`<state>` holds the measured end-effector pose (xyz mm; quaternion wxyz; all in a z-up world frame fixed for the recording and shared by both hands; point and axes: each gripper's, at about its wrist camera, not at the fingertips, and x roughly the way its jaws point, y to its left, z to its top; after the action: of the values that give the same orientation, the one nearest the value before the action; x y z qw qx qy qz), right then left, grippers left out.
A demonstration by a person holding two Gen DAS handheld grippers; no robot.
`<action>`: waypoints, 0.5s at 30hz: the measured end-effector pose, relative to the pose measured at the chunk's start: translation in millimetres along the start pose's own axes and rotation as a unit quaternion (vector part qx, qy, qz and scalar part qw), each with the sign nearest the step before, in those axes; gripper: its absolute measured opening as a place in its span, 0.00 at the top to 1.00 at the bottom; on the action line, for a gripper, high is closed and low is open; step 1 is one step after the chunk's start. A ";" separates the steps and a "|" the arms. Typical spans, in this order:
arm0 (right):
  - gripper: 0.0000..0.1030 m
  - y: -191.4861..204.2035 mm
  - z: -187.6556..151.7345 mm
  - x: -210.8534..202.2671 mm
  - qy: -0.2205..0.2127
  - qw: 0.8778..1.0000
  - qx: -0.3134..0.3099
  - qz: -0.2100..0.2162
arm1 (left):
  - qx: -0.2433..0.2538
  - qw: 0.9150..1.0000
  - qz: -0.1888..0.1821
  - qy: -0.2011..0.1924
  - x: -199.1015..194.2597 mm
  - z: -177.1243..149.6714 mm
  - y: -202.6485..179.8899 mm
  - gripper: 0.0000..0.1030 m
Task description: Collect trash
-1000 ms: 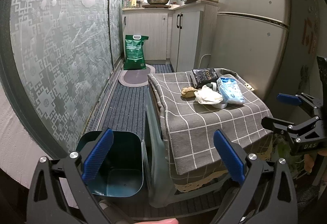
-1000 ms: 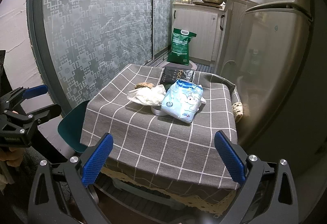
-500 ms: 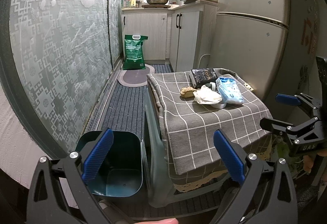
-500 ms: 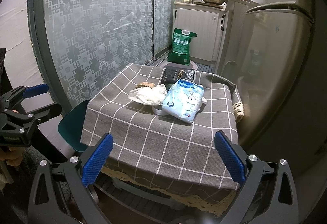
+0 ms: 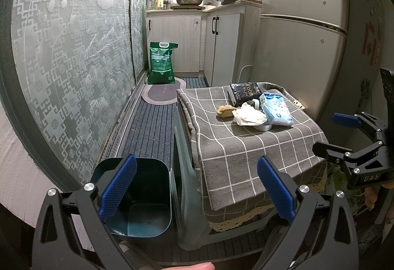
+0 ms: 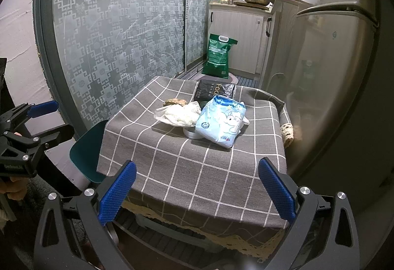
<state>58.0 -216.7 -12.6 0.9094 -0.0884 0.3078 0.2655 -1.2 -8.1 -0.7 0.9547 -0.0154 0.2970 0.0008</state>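
Note:
On a small table under a grey checked cloth [image 6: 197,161] lie a crumpled white paper [image 6: 178,114], a brown crust-like lump [image 6: 175,102], a light blue packet [image 6: 221,121], a black packet [image 6: 214,92] and a small white round lid [image 6: 191,133]. The same pile shows in the left wrist view, with the white paper [image 5: 250,116] and blue packet [image 5: 277,109]. A dark teal bin [image 5: 138,193] stands on the floor left of the table. My left gripper [image 5: 195,191] is open above the bin and table corner. My right gripper [image 6: 197,193] is open at the table's near edge.
A patterned frosted glass door [image 5: 66,60] runs along the left. A fridge [image 5: 303,31] stands right of the table. A green sack [image 5: 161,63], an oval mat [image 5: 163,91] and kitchen cabinets [image 5: 187,43] lie further down the striped floor runner.
Both grippers have drifted very slightly; the scene shifts a little in each view. Nothing on the table has moved and both stay open.

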 end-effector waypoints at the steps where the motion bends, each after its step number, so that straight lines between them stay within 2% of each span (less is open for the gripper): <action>1: 0.03 0.2 -0.1 0.1 0.000 1.000 0.000 0.000 | -0.001 1.000 0.000 0.000 0.3 0.6 2.5 0.03; 15: 0.03 0.0 0.1 0.0 0.000 1.000 0.000 0.000 | -0.001 1.000 0.000 0.000 0.4 0.7 2.7 0.03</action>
<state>58.0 -216.7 -12.6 0.9092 -0.0885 0.3082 0.2658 -0.6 -5.4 -0.4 0.9548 -0.0163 0.2967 0.0011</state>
